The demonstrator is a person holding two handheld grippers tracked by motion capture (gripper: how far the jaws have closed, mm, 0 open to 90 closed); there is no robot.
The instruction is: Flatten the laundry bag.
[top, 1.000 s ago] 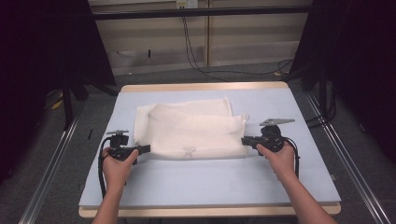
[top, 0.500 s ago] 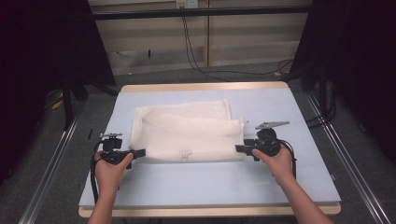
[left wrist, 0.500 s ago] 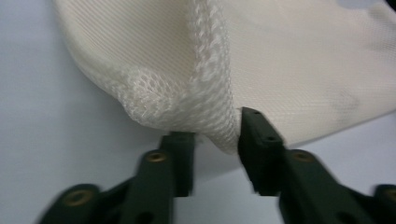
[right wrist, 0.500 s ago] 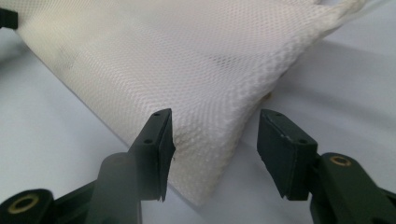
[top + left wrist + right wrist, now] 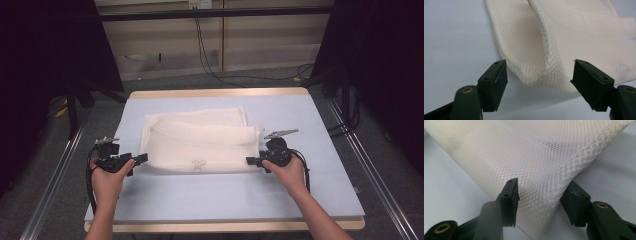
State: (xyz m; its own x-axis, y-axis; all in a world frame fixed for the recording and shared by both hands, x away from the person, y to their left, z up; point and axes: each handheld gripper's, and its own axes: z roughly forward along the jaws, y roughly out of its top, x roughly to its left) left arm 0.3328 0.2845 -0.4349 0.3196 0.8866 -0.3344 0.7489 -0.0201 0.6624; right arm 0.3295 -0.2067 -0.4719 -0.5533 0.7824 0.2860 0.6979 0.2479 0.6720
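Note:
A folded white mesh cloth lies flat on the pale blue table, with a small dark mark near its front edge. My left gripper sits just off the cloth's front left corner. Its jaws have just been opening and now stand wide, with the rounded corner of the cloth lying just beyond their tips and nothing pinched in the left gripper. My right gripper is at the front right corner. Its jaws opened and have just been closing a little; the cloth's corner lies loose between the jaws of the right gripper.
Bare table surface surrounds the cloth, widest toward the front wooden edge. Metal rails run along both sides of the table. Black cables hang on the floor and wall behind, between dark curtains.
Both grippers have let go of the cloth's front corners. The left one has drawn back to the left, and the cloth has settled flat.

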